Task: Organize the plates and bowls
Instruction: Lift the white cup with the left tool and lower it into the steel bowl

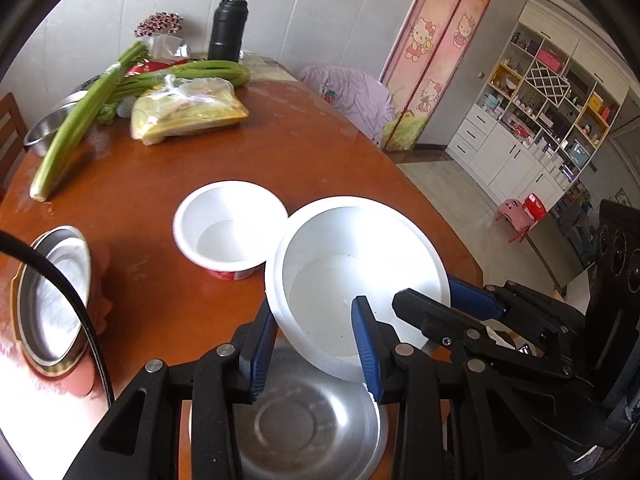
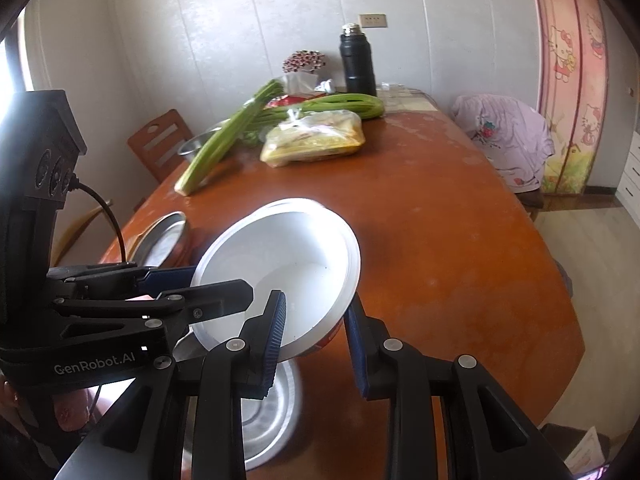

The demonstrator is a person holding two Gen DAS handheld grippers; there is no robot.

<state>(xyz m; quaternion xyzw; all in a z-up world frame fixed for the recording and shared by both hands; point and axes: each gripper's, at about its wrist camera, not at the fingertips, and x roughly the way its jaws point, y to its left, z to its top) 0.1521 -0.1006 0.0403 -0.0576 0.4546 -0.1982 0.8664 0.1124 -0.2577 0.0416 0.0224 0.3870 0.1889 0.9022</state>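
A large white bowl (image 1: 360, 264) hangs tilted above the table, held by both grippers. My left gripper (image 1: 314, 356) is shut on its near rim, one blue pad inside and one outside. My right gripper (image 2: 316, 336) is shut on the white bowl (image 2: 280, 264) at another part of the rim; in the left wrist view the right gripper (image 1: 428, 294) comes in from the right. The left gripper (image 2: 220, 284) shows at the left of the right wrist view. Under the held bowl sits a steel bowl (image 1: 296, 420). A smaller white bowl with a red base (image 1: 230, 228) stands on the table behind it.
A steel dish with a gold rim (image 1: 52, 296) sits at the table's left edge. Farther back lie celery stalks (image 1: 80, 120), a bagged food packet (image 1: 188, 114), another steel bowl (image 1: 44, 128) and a black flask (image 1: 228, 28). A chair draped in purple cloth (image 2: 508, 136) stands beside the brown table (image 2: 460, 260).
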